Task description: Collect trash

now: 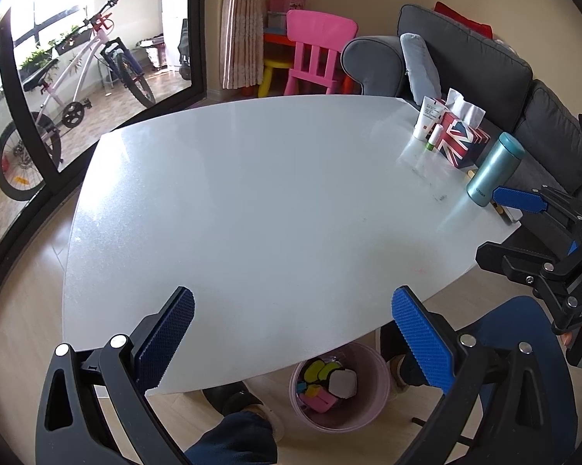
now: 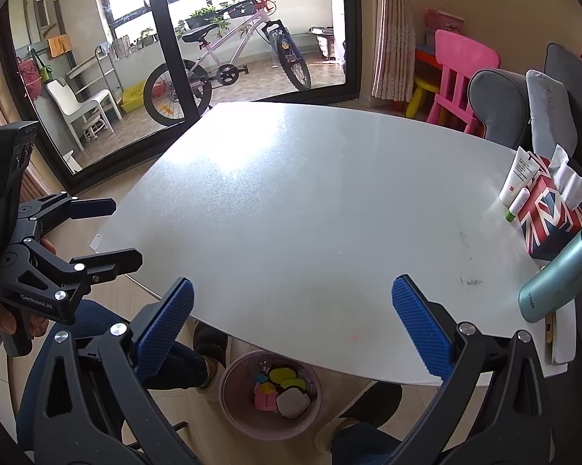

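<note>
A pink trash bin (image 1: 339, 410) stands on the floor under the near edge of the white table (image 1: 252, 193); it also shows in the right wrist view (image 2: 269, 418). It holds several colourful pieces of trash (image 1: 328, 381), also seen in the right wrist view (image 2: 281, 387). My left gripper (image 1: 293, 345) is open and empty above the table's near edge and the bin. My right gripper (image 2: 293, 329) is open and empty beside it, to the right. Each gripper shows in the other's view: the right one (image 1: 496, 224), the left one (image 2: 126, 232).
At the table's right end stand a teal flask (image 1: 494, 168), a Union Jack tissue box (image 1: 461, 139), a white tube (image 1: 428, 118) and a small stick (image 1: 433, 136). A grey sofa (image 1: 484, 62) lies behind. A pink chair (image 1: 316, 50) and a bicycle (image 1: 70, 89) stand beyond.
</note>
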